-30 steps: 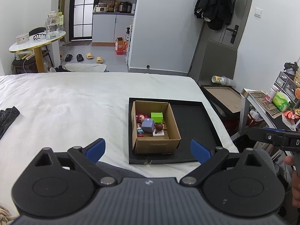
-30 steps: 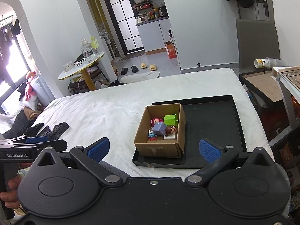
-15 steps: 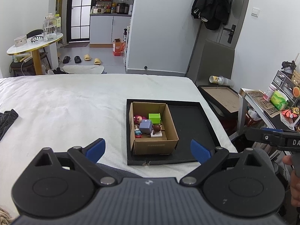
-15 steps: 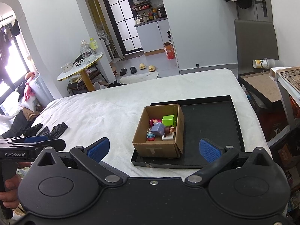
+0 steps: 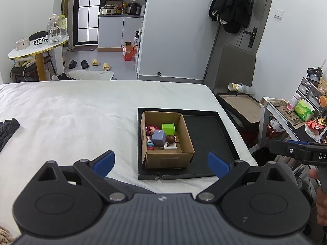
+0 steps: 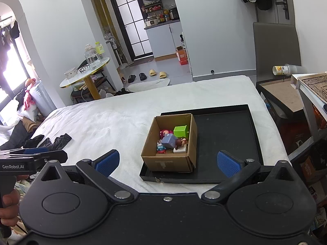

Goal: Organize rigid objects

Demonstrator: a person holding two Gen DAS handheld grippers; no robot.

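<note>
Open brown cardboard box point(image 5: 167, 140) of small toys sat at nine o'clock in flat black tray point(image 5: 206, 130); left gripper point(image 5: 161, 163) and right gripper point(image 6: 166, 161) hovered, jaws apart, empty.

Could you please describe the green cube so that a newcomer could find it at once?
On the white bed lies a black tray holding a cardboard box. The green cube sits at its far right corner, the only bright green thing there.

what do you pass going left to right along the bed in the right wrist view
dark clothes → bare white bedsheet → cardboard box of toys → open floor of the black tray → wooden side table off the bed's edge
</note>
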